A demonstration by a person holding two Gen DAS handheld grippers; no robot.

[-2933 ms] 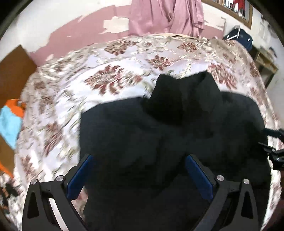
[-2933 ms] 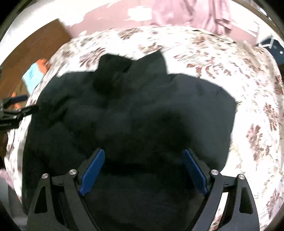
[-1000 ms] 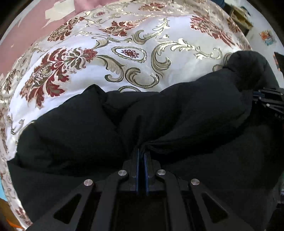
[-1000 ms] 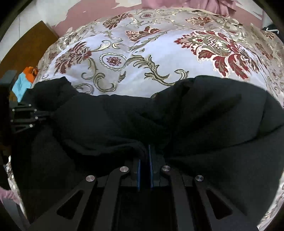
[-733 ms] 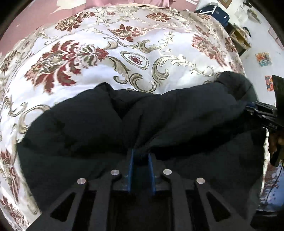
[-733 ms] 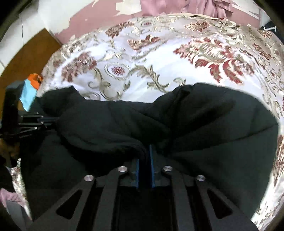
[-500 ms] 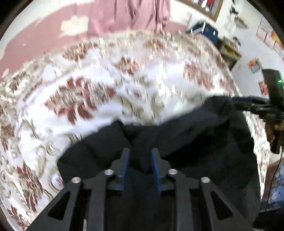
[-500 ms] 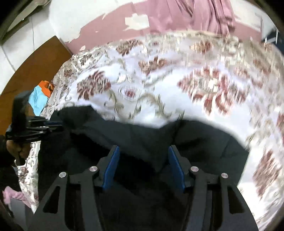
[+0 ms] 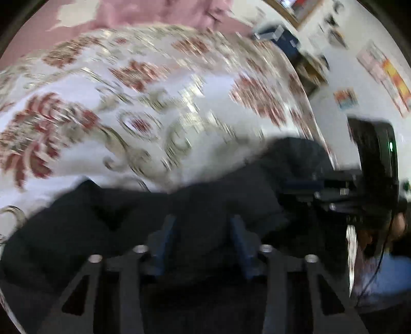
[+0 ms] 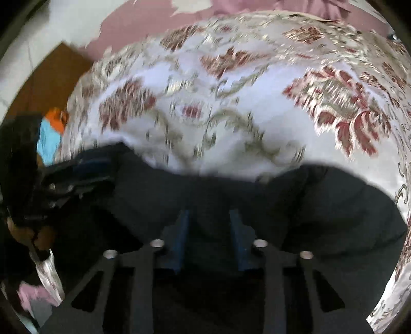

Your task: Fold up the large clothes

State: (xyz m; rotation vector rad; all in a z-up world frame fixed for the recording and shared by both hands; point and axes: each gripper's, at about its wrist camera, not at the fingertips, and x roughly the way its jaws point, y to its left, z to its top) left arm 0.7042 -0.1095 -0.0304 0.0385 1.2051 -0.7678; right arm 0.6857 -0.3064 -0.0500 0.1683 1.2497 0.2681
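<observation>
Black fabric fills the near edge of a bed as a bulky black garment (image 9: 210, 205) lies bunched across the floral bedspread (image 9: 143, 108), both views streaked by motion blur. At far left in the right wrist view, an orange-and-blue item (image 10: 50, 133) shows beside the bed's left edge, in front of a brown wooden panel (image 10: 46, 77). Next to it the left claw (image 10: 77, 177) reaches in over the garment's left end. In its own view the left claw (image 9: 203, 231) is released, blue-lined fingers (image 9: 164, 239) set apart with dark cloth lying between them and nothing pinched. Toward the middle of the bed, the garment's far edge runs as a soft ridge against the white, red and gold pattern. The right claw (image 10: 208, 228) is likewise released, its fingers (image 10: 237, 236) parted over the cloth. Seen from the left wrist view, the right claw (image 9: 321, 190) sits at the garment's right end, near the bed's right edge. Pink cloth (image 9: 159, 12) hangs beyond the bed's far edge.
</observation>
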